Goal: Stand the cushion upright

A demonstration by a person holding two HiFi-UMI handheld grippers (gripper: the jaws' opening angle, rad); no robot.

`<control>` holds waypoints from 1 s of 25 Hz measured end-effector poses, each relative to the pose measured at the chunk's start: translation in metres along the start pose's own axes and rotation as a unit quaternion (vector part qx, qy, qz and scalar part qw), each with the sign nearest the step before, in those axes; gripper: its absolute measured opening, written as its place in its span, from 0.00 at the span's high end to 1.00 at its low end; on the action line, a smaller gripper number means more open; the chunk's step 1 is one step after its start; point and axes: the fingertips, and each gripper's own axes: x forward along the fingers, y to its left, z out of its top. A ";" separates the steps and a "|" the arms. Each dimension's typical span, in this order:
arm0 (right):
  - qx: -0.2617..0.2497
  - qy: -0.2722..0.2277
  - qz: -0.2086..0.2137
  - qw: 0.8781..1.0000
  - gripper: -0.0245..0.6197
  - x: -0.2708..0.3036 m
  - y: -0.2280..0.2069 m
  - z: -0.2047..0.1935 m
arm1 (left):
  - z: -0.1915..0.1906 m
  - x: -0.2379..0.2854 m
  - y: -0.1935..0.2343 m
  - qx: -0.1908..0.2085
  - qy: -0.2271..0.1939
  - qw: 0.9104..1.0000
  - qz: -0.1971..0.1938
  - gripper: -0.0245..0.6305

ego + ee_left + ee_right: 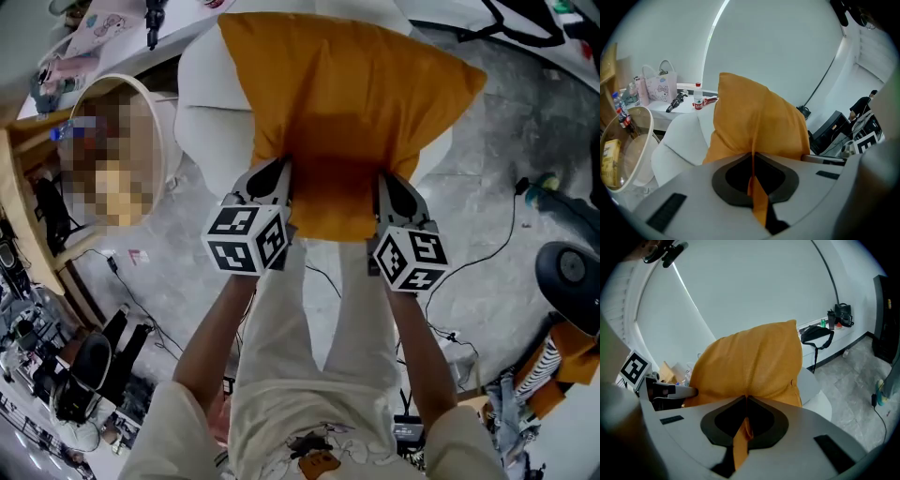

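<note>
An orange cushion (347,103) hangs over a white armchair (211,112), lifted by its near edge. My left gripper (281,183) is shut on the cushion's near-left edge, and my right gripper (386,192) is shut on its near-right edge. In the left gripper view the cushion (754,122) rises from the closed jaws, with a fold of orange cloth pinched between them at my left gripper (752,161). The right gripper view shows the same: the cushion (750,366) bulges up from the shut jaws of my right gripper (745,404). The cushion's far side is hidden.
A round side table with a glass rim (131,150) stands left of the armchair. A white shelf (675,105) behind holds a bag, a bottle (697,101) and small items. Cables (506,234) run over the grey floor, and a black device (572,277) sits at right.
</note>
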 end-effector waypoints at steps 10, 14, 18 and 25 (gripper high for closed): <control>-0.015 -0.015 0.024 0.999 0.91 0.027 -0.031 0.057 | 0.050 0.035 -0.016 -0.008 -0.034 0.999 0.015 0.94; -0.025 -0.021 0.026 0.999 0.91 0.038 -0.040 0.078 | 0.068 0.049 -0.020 -0.011 -0.045 0.999 0.019 0.94; -0.030 -0.034 0.028 0.999 0.91 0.052 -0.041 0.101 | 0.089 0.059 -0.014 -0.012 -0.056 0.998 0.017 0.94; -0.040 -0.057 0.024 0.997 0.91 0.085 -0.051 0.138 | 0.124 0.089 -0.007 -0.008 -0.079 0.997 0.013 0.94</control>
